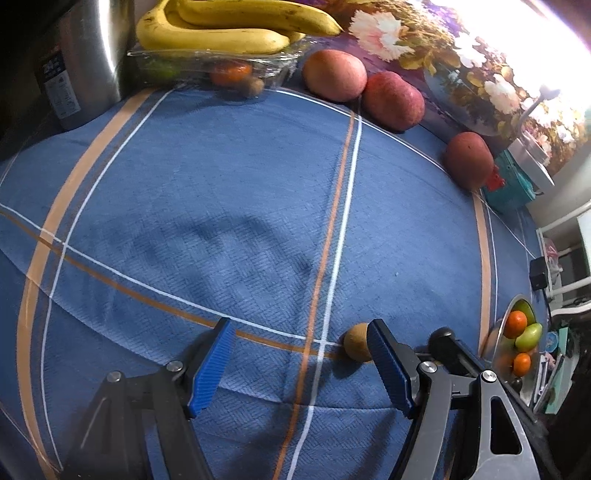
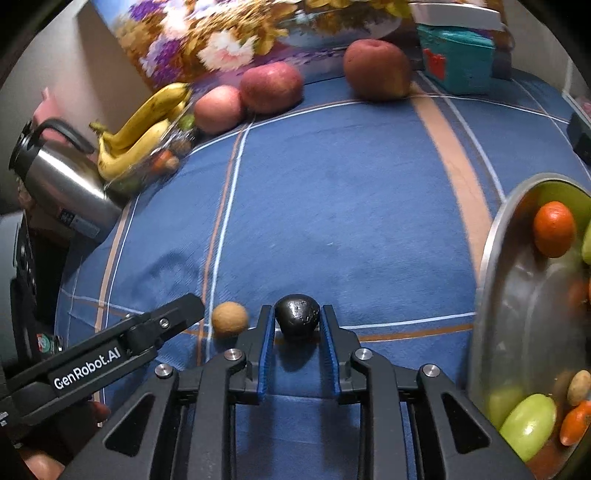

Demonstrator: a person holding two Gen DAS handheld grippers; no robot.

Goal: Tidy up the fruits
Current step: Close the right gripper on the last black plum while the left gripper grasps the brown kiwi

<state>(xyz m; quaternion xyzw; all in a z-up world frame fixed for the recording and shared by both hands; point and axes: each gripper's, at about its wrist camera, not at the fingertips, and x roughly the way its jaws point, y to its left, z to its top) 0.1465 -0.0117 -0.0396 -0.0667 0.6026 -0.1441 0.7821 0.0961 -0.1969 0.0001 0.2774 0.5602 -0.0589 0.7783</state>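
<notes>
My right gripper [image 2: 297,325] is shut on a small black fruit [image 2: 297,319], just above the blue cloth. A brown kiwi [image 2: 229,319] lies on the cloth beside it; in the left wrist view the kiwi [image 1: 356,341] sits just outside the right finger. My left gripper [image 1: 299,354] is open and empty over the cloth; its finger [image 2: 177,314] shows in the right wrist view. A metal bowl [image 2: 517,280] at the right holds oranges and green fruits. Three red apples [image 1: 334,75] [image 1: 393,100] [image 1: 469,160] line the far edge.
A clear tray [image 1: 207,61] with bananas [image 1: 221,26] on top stands at the far left, next to a steel kettle [image 2: 62,184]. A teal box [image 2: 458,59] and a floral panel [image 2: 221,33] stand at the back.
</notes>
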